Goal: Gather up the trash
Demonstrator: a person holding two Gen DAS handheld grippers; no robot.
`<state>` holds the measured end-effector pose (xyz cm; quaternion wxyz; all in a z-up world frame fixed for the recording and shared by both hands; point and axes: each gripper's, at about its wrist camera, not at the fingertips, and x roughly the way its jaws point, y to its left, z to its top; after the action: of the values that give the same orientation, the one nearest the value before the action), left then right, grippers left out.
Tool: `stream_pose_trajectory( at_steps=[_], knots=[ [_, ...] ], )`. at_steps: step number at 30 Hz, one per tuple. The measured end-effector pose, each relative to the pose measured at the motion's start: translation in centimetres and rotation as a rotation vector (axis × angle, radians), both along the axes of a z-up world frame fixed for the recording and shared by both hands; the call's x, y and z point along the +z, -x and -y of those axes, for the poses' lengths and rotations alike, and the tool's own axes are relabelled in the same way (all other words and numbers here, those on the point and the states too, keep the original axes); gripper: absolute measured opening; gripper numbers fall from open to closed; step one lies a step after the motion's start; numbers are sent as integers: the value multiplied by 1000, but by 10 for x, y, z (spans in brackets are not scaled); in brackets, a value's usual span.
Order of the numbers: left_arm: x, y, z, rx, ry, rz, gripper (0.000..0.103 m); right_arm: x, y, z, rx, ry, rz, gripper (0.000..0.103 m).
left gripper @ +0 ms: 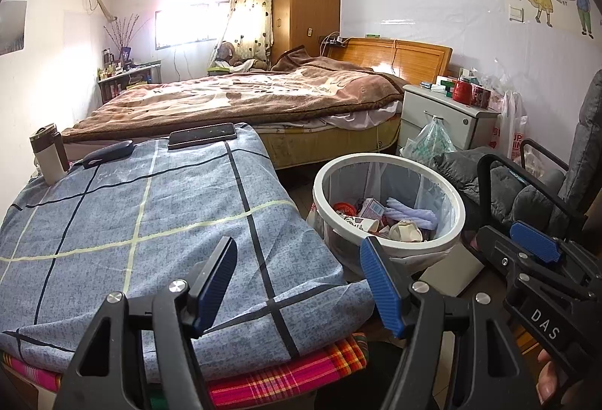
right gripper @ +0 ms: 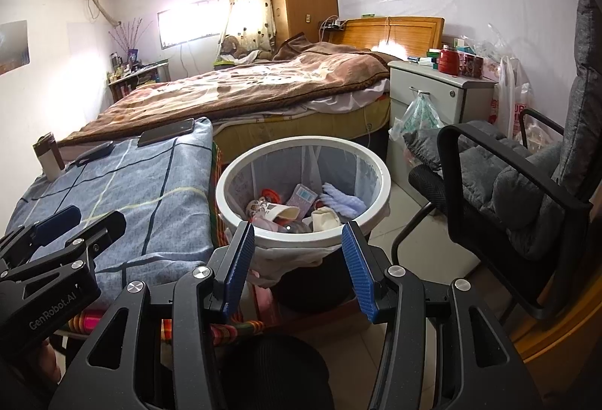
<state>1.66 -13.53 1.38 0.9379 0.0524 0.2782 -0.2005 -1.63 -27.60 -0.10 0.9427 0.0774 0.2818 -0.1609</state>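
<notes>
Blue-padded left gripper (left gripper: 299,282) up front, jaws parted and empty above the checked blue cloth (left gripper: 150,206); right gripper (right gripper: 299,267) likewise spread, nothing between its pads. Just past its fingertips, white-rimmed trash bin (right gripper: 376,169) on the floor between cloth-covered table and grey cushioned chair (right gripper: 519,191), already loaded with trash (right gripper: 301,206): cartons, wrappers, a pale purple rag.
</notes>
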Motion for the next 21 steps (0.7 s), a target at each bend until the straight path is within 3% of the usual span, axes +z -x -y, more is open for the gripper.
stream_pose_trajectory(
  at_steps=[21],
  knots=[
    [3,1,-3,7,1,-2,70,2,-1,-2,6,-4,-1,51]
  ],
)
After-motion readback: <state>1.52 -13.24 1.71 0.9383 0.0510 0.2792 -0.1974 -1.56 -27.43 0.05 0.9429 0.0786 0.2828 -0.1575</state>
